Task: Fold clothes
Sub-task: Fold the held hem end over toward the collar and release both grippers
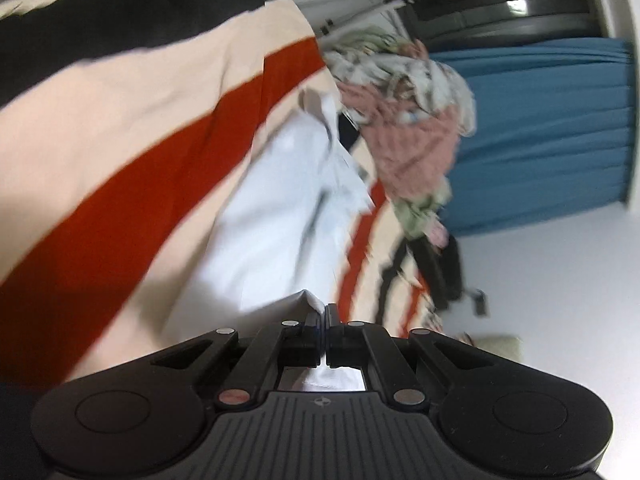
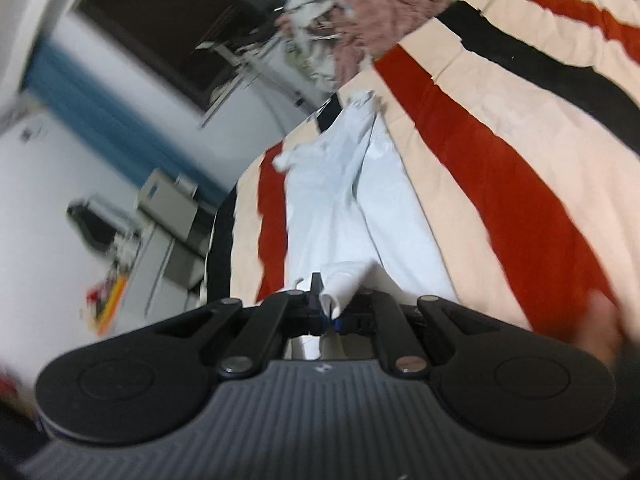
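Pale-blue garment is lying stretched along the striped bed cover, each hand-held gripper, left and right, clamping one near corner (a clothes pile waiting beyond); next, carrying both corners evenly over for the fold.

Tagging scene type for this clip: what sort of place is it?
Probably a bedroom or living space at home: a striped blanket as work surface, a heap of unfolded clothes, and a blue curtain behind.
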`<state>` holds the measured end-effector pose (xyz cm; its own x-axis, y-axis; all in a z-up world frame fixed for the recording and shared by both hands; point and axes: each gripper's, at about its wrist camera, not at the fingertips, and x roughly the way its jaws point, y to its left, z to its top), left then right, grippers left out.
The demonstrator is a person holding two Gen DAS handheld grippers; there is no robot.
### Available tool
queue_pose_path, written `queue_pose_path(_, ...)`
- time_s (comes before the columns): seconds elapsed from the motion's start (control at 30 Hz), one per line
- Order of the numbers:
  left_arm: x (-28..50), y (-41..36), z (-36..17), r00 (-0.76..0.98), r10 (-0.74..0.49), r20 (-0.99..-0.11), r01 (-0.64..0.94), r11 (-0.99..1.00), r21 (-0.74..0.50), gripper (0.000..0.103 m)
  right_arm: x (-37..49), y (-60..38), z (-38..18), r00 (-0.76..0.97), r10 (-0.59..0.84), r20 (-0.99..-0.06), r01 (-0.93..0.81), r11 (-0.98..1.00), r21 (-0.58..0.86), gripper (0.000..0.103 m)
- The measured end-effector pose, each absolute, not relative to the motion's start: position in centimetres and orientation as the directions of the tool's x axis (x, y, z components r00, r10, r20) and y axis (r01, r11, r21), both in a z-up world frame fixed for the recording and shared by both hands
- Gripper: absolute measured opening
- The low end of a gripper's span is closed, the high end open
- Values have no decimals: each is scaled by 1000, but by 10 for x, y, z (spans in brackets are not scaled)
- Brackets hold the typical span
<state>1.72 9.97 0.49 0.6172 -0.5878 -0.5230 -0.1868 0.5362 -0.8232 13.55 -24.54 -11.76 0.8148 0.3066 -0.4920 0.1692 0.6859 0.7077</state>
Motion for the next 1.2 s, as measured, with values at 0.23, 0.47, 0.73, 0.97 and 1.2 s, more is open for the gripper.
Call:
queue_pose_path(0.23, 145, 65, -6, 694, -472, -544, -65, 712, -700, 2, 279, -242, -142, 810, 223, -543, 239, 719, 652, 7)
queue_pose_path(0.47, 201, 32, -44, 755, -388, -528, 72, 850, -521, 2, 356, -237, -188, 862, 193, -469, 95, 847, 524, 7)
queue_pose_path(0.73, 240, 12, -96, 709, -350, -613, 98, 909, -405, 2, 391, -226, -229, 822, 146, -551, 108, 910, 401, 8)
queue_pose_path(0.97, 220, 6, -78, 731, -304, -611, 120, 939, -323, 26, 383, -227, -219, 813, 165, -559, 82, 917, 391, 40)
queue_pose_path(1.2, 164, -3, -36, 815, -230, -533, 159, 972, -176, 93, 329, -218, -176, 860, 194, -472, -18, 936, 351, 83)
